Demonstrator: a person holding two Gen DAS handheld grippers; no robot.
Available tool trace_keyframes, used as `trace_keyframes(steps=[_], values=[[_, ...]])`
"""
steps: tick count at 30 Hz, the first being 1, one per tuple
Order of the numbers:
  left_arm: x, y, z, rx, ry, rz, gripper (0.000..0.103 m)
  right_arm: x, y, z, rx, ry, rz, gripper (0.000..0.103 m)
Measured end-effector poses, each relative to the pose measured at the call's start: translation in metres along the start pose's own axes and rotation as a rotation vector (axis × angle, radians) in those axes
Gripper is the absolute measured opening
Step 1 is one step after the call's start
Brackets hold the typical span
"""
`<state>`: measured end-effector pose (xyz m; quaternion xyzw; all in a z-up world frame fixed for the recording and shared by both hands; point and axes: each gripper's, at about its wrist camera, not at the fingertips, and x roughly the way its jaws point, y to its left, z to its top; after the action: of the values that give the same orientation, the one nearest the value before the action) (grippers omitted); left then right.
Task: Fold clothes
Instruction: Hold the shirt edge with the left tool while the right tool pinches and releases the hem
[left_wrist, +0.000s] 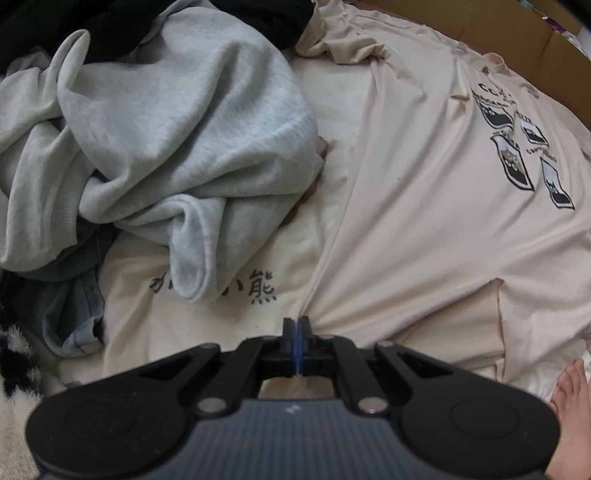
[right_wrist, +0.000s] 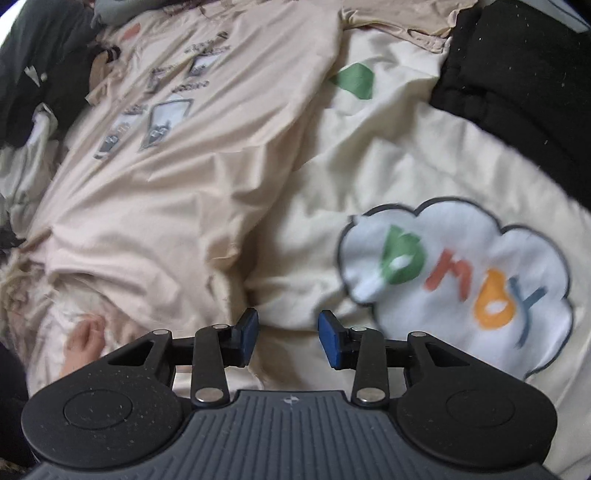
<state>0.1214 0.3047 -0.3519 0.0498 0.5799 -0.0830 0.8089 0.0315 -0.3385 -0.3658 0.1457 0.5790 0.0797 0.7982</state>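
A beige T-shirt (left_wrist: 424, 192) with dark cat prints lies spread on a cream quilt (left_wrist: 207, 325). My left gripper (left_wrist: 296, 325) is shut on the T-shirt's edge, and creases in the cloth run out from the closed pads. In the right wrist view the same T-shirt (right_wrist: 177, 177) lies at the left, print toward the top. My right gripper (right_wrist: 287, 332) is open and empty, low over the cream quilt (right_wrist: 369, 155) just right of the shirt's edge.
A crumpled grey sweatshirt (left_wrist: 159, 140) lies left of the shirt, with denim (left_wrist: 70, 317) beneath it. Black fabric (right_wrist: 517, 85) lies at the upper right. A bare foot (left_wrist: 570, 398) and toes (right_wrist: 86, 339) show near the shirt. Cardboard (left_wrist: 517, 40) lies behind.
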Motion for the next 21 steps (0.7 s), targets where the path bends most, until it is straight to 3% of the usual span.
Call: trace_keyframes(steps=[8, 12, 18, 21], values=[[0.001, 0.000, -0.001, 0.007, -0.002, -0.004, 0.001, -0.004, 0.023, -0.003, 0.010, -0.047, 0.078, 0.044], [0.001, -0.003, -0.002, 0.010, 0.000, -0.001, 0.001, 0.007, 0.033, 0.001, -0.017, -0.032, 0.051, 0.044], [0.001, -0.005, -0.003, 0.014, 0.002, -0.002, 0.001, -0.009, 0.025, 0.002, 0.008, -0.071, 0.085, 0.044], [0.002, -0.004, -0.003, 0.017, 0.003, -0.003, 0.001, -0.022, 0.012, 0.003, 0.027, -0.100, 0.057, 0.044]])
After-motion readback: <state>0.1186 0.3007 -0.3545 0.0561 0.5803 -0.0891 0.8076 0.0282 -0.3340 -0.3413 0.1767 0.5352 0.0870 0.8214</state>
